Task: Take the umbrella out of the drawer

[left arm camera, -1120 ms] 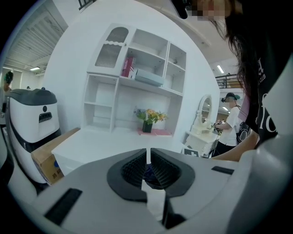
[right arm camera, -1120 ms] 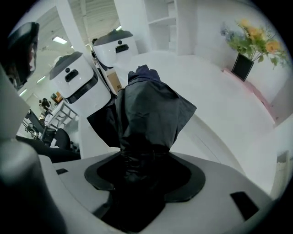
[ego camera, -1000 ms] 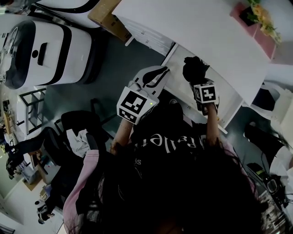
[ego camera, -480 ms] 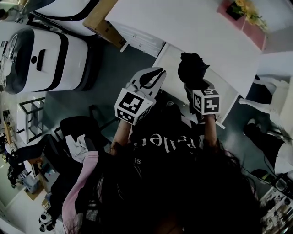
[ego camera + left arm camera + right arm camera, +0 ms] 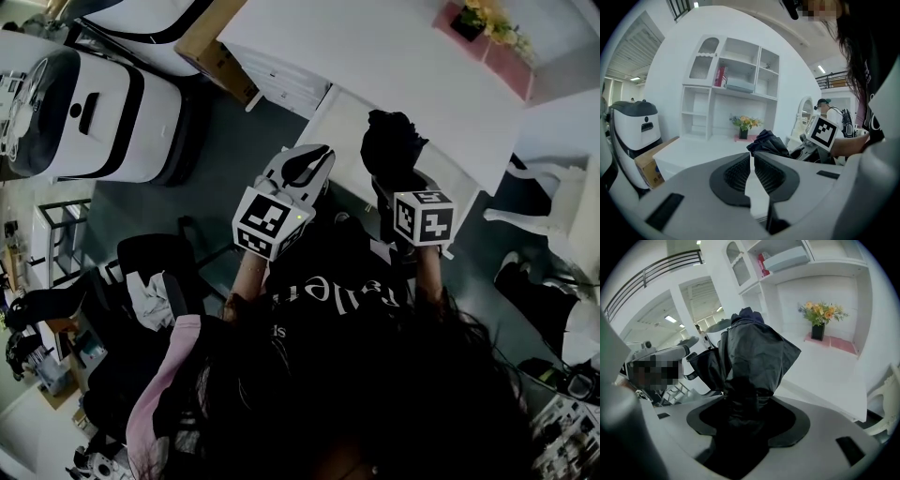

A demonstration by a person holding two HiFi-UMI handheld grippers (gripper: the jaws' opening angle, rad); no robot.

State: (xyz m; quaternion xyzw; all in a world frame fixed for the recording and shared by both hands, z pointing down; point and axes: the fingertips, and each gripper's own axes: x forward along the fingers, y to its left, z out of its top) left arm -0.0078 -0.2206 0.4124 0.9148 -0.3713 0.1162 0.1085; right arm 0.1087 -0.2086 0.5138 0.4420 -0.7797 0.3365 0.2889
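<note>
— Where is the umbrella?

— My right hand-held gripper (image 5: 745,416) is clamped on the folded black umbrella (image 5: 752,357) and holds it up in front of the white bench (image 5: 403,66).

— So it's out?

— I judge so. It hangs above what looks like the open drawer (image 5: 342,141). My left hand-held gripper (image 5: 751,161) is closed on nothing. Perhaps only setting the umbrella down remains.

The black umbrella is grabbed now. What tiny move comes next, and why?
Probably set the black folded fabric umbrella down on the white desk: the right gripper is shut on it, holding it up near the desk.
</note>
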